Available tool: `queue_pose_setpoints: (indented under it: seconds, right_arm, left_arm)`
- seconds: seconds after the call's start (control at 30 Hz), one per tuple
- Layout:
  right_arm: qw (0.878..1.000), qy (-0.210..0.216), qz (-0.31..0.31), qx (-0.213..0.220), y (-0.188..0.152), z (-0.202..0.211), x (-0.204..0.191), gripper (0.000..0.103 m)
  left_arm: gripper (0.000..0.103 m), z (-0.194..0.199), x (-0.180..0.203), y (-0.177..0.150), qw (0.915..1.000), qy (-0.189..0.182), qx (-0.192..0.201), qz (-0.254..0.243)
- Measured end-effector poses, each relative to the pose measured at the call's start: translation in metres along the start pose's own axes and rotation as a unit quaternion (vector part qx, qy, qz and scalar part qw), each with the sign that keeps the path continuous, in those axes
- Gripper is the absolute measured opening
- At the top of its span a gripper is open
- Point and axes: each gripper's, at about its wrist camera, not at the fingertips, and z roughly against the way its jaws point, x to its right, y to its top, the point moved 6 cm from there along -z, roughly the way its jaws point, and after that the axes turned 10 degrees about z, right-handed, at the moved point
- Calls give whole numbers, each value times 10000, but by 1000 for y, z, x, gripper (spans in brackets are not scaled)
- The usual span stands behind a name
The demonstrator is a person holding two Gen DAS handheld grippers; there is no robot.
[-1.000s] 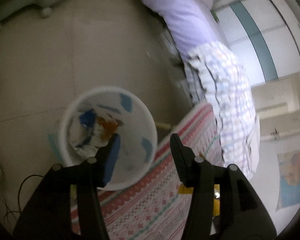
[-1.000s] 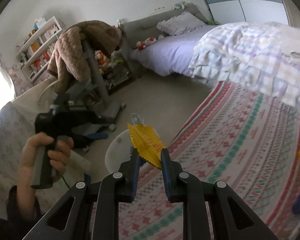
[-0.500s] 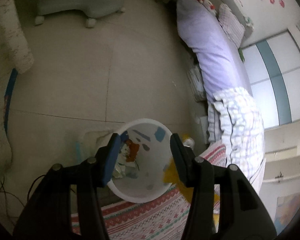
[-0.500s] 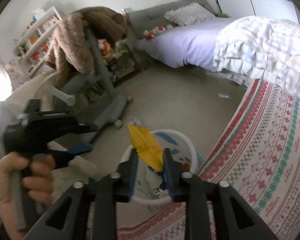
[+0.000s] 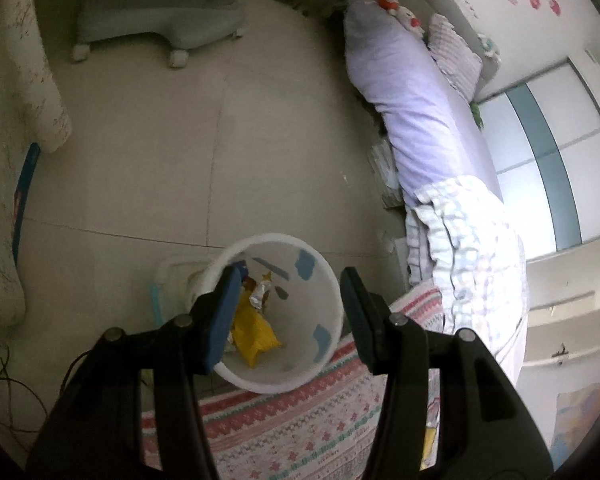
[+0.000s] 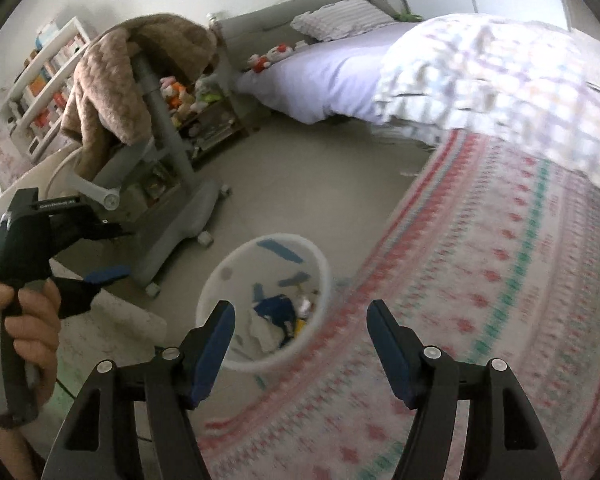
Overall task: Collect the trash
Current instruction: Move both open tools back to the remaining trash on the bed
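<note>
Rug [image 6: 480,280]: patterned, red and green bands; bin stands at its edge.
Waste bin [image 5: 320,376]: white, upright on the tiled floor, partly on the rug; paper and foil scraps inside.
Right gripper [image 6: 300,320]: jaws have just been opening, now wide apart, nothing between them; poised above the bin.
Left gripper [image 5: 286,304]: jaws parted about halfway, empty, over the bin mouth.
Yellow wrapper [image 5: 254,332]: lying inside the bin.
</note>
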Motion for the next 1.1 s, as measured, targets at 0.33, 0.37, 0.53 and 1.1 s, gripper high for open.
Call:
queue_pose_setpoints:
  seconds: [0.33, 0.37, 0.53, 1.1]
  right_arm:
    - [9943, -757, -614, 441, -22, 136, 102, 70]
    - [9919, -904, -719, 535, -22, 157, 117, 70]
    - [9738, -1652, -1134, 1077, -35, 244, 183, 74]
    - [9284, -2062, -2868, 1155, -117, 293, 310, 77]
  left_arm:
    - [64, 16, 88, -105, 9844, -441, -207, -1691]
    - [64, 14, 101, -127, 9774, -498, -301, -2033]
    - [67, 7, 134, -210, 9473, -725, -816, -3013]
    - [70, -59, 185, -450, 7902, -718, -1491, -5901]
